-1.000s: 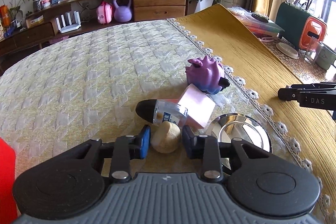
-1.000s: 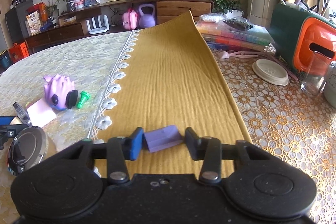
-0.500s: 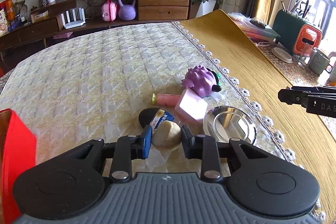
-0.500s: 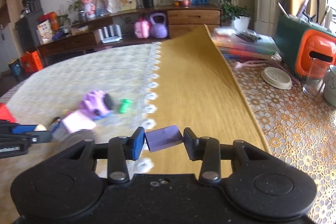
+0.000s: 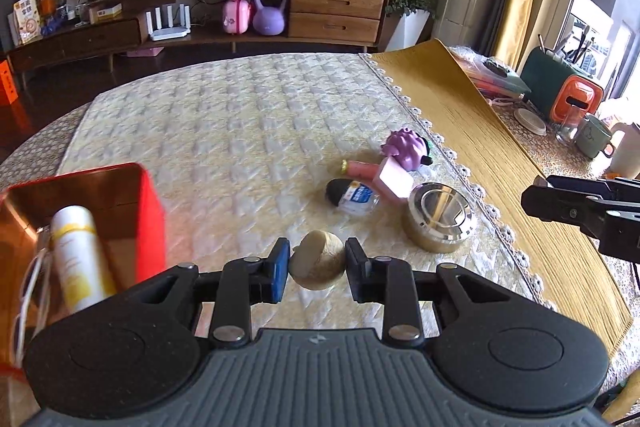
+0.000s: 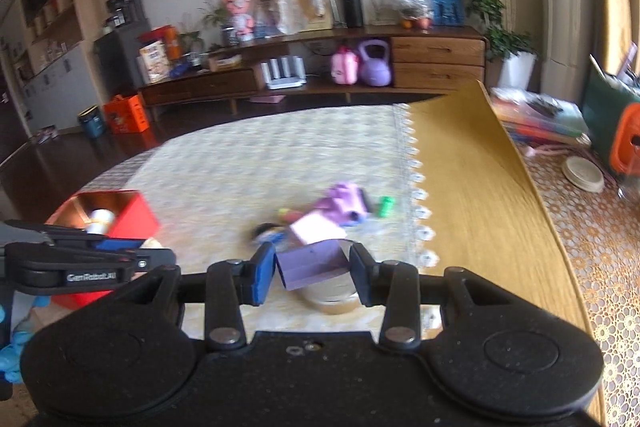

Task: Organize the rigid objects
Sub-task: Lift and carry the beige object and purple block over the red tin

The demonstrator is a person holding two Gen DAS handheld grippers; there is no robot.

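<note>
Red box [image 5: 148,211] has come into view, holding a white bottle [image 5: 76,251].

left tongs [image 5: 317,266] grip wooden ball [image 5: 318,265] | red box [image 5: 144,211] left, holds white bottle [image 5: 78,259]

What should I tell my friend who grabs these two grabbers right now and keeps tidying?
Left gripper: shut on a tan wooden piece, lifted off the cloth, near the red box.
Right gripper: shut on a purple block, also lifted.
Done: a white and yellow bottle lies in the red box.
Left: probably drop both held pieces into the box. Then collect the purple spiky toy, pink block, small bottle, pink tube, round metal tin and small green piece.
</note>
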